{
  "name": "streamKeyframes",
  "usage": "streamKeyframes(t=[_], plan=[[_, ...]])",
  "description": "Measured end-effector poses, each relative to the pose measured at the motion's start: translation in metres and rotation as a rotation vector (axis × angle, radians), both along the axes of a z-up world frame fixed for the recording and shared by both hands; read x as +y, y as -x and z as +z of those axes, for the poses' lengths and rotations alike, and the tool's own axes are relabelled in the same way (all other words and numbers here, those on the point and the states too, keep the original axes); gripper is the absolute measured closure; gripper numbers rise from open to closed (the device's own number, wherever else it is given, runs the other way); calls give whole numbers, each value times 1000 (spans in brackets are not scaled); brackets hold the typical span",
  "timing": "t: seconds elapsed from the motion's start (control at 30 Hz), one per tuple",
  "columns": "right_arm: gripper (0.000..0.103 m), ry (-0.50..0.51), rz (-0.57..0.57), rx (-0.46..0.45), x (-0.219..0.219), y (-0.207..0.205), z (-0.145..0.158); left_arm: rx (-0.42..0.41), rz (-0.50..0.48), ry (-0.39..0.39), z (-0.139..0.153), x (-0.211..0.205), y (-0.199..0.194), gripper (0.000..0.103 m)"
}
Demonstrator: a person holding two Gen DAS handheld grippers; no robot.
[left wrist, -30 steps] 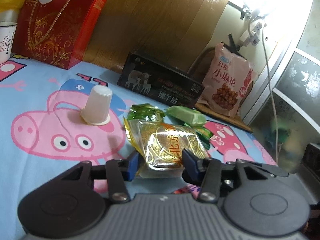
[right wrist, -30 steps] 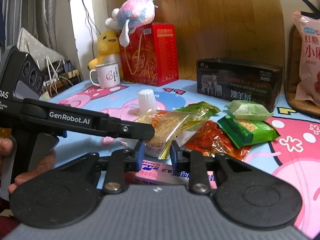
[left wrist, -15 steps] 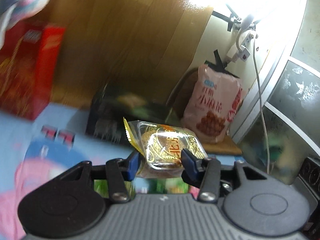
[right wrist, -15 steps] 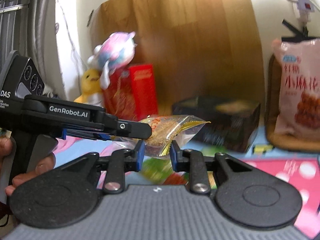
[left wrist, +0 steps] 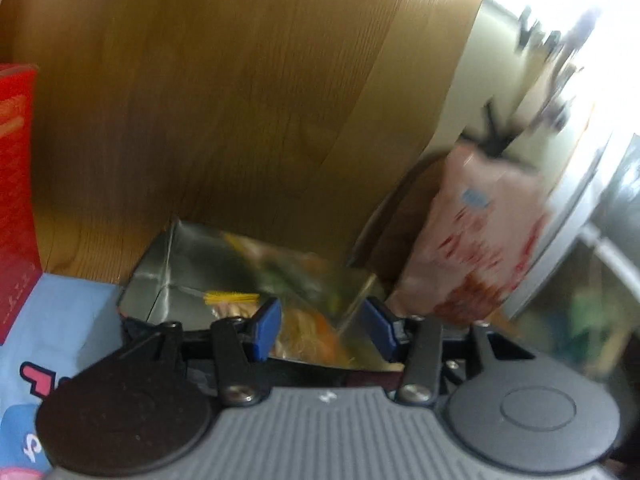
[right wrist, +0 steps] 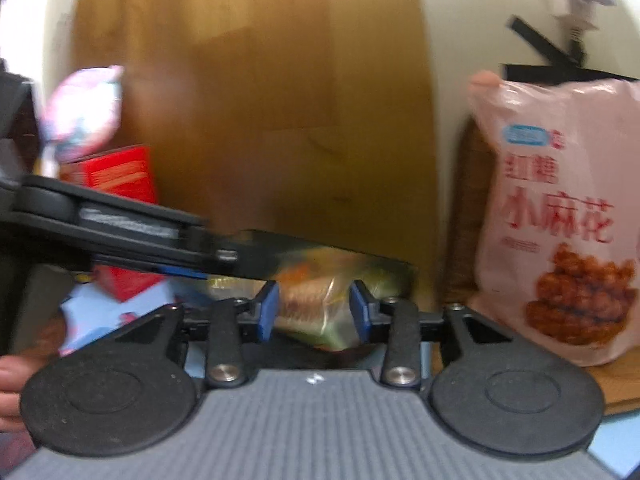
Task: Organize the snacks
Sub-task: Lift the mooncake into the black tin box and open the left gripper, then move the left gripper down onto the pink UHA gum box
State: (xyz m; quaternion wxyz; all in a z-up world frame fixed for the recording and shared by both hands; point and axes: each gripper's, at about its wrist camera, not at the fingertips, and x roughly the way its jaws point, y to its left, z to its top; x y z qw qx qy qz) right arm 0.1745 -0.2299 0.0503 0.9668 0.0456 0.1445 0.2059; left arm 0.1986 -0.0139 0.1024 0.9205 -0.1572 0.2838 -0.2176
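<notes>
My left gripper (left wrist: 324,330) is shut on a clear gold mooncake packet (left wrist: 308,336), held in the air just over an open black box with a silver lining (left wrist: 180,264). In the right wrist view the left gripper (right wrist: 228,258) reaches in from the left, and the same packet (right wrist: 312,312) hangs over the box rim (right wrist: 384,264). My right gripper (right wrist: 314,312) frames the packet with its blue pads (right wrist: 268,312). Its jaws are opening, and the packet shows in the gap without clearly being pressed. Both views are blurred by motion.
A tall pink snack bag (right wrist: 560,220) leans on the wall right of the box, also in the left wrist view (left wrist: 480,240). A red gift box (right wrist: 120,176) and plush toy (right wrist: 84,108) stand left. A wooden panel backs everything. A hand (right wrist: 8,380) shows at the left edge.
Both grippers rose and moved from the snack pile on the cartoon cloth to the black box at the back. The mooncake packet travelled with the left gripper. The right jaws widened.
</notes>
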Motion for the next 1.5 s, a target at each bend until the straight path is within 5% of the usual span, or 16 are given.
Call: streamKeyframes(t=[0.13, 0.27, 0.4, 0.6, 0.87, 1.17, 1.5], plan=[[59, -130, 17, -18, -25, 33, -3, -91, 2, 57, 17, 37, 50, 57], [55, -167, 47, 43, -32, 66, -21, -115, 0, 97, 5, 67, 107, 55], [46, -159, 62, 125, -28, 84, -41, -66, 22, 104, -26, 85, 151, 55], [46, -200, 52, 199, -23, 94, -53, 17, 20, 121, -72, 100, 204, 55], [46, -219, 63, 242, -20, 126, -68, 55, -15, 146, -93, 104, 219, 55], [46, -241, 211, 271, -30, 168, -72, 57, -121, 113, -94, 86, 243, 55], [54, -120, 290, 261, 8, 172, -78, 115, -76, 91, -105, 82, 239, 55]])
